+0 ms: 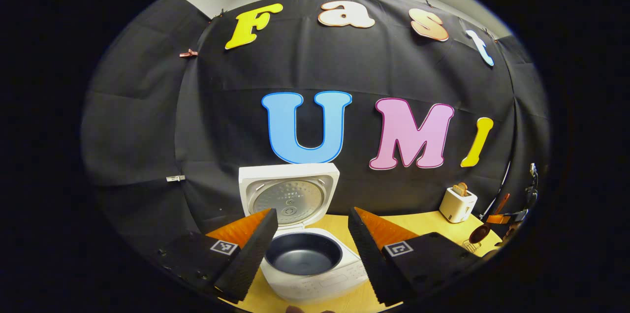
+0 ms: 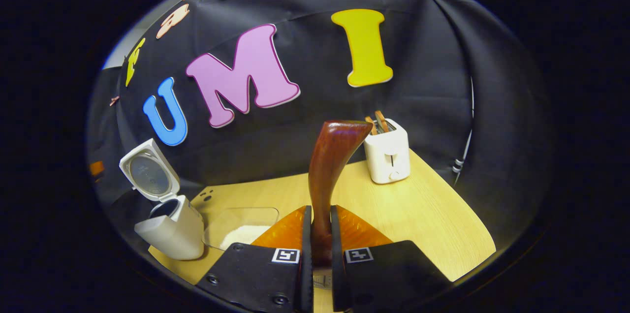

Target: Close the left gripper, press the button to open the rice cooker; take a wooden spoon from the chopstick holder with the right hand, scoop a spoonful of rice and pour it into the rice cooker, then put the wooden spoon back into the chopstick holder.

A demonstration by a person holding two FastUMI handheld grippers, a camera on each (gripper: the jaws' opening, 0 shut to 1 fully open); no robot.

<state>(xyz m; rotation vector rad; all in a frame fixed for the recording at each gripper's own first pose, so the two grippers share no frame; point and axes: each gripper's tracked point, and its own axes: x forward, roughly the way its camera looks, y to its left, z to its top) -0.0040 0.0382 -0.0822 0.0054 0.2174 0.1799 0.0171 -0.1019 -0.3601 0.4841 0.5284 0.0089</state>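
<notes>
Right gripper view: tool (image 2: 321,234) pinching wooden spoon (image 2: 330,165), long axis upright, bowl up; left tool (image 1: 307,246) spread.

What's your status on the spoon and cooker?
Right tool shut on wooden spoon, handle up. Left tool open over rice cooker, lid up. Rice tray beside cooker; path clear.

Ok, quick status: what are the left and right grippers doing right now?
Left gripper: open, holding nothing, hovering over the open rice cooker.
Right gripper: closed on the wooden spoon handle.
</notes>
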